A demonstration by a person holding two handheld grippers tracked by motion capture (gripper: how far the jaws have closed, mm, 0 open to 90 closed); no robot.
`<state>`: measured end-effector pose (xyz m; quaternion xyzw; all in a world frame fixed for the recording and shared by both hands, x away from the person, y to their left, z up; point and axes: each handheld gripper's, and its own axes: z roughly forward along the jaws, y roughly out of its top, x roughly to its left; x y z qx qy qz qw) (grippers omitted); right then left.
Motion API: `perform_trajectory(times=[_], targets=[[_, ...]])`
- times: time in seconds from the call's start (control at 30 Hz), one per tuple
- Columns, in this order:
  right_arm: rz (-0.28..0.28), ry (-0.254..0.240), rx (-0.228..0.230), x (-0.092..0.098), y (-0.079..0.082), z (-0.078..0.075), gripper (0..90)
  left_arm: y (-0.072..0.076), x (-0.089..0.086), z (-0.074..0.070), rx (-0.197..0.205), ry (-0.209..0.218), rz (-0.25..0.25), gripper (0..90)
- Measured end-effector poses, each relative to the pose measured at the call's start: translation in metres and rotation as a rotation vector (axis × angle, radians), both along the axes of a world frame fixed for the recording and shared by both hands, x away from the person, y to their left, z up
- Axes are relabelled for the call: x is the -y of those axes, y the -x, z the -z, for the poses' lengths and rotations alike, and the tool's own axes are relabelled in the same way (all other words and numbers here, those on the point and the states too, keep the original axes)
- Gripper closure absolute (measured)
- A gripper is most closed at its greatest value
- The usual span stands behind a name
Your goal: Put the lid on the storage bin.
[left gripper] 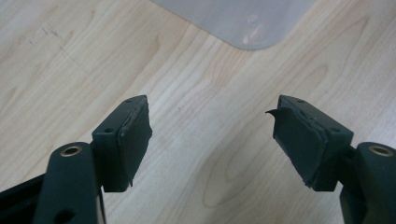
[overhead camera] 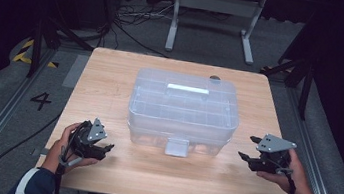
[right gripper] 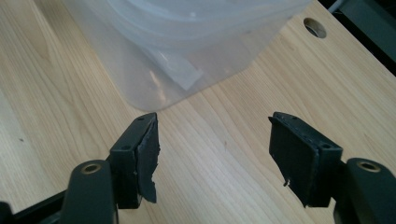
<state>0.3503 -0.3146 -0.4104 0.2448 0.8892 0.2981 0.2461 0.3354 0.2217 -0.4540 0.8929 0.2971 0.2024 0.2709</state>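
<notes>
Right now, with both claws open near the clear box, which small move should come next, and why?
Probably bring the left claw in toward the front latch of the closed plastic box. Both it and the right claw are open, empty and apart from the box.

sleeves (overhead camera: 33, 185): were dark navy, white stripe at lower left
left gripper (overhead camera: 104, 147): was black, grey triangular plate
right gripper (overhead camera: 246, 148): was black, grey plate, black cable
pads (left gripper: 136, 140): were dark rubber, frayed edges

Translucent plastic compartment box (overhead camera: 183, 111), lid shut, upright, between left gripper (overhead camera: 105, 147) and right gripper (overhead camera: 248, 148), touching neither.
</notes>
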Motion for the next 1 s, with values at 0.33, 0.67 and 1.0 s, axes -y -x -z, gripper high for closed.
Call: perform_trajectory(times=[0.33,0.67,1.0], targets=[[0.037,0.034,-0.016,0.02,0.005,0.016,32.6,0.008,-0.011,0.011,-0.025,-0.014,-0.009,24.7],[0.071,0.03,-0.037,0.038,0.011,0.032,31.7,0.012,-0.022,0.02,-0.042,0.004,-0.013,23.4],[0.122,-0.021,-0.078,0.058,0.016,0.054,31.0,0.014,-0.034,0.028,-0.068,0.054,-0.029,22.4]])
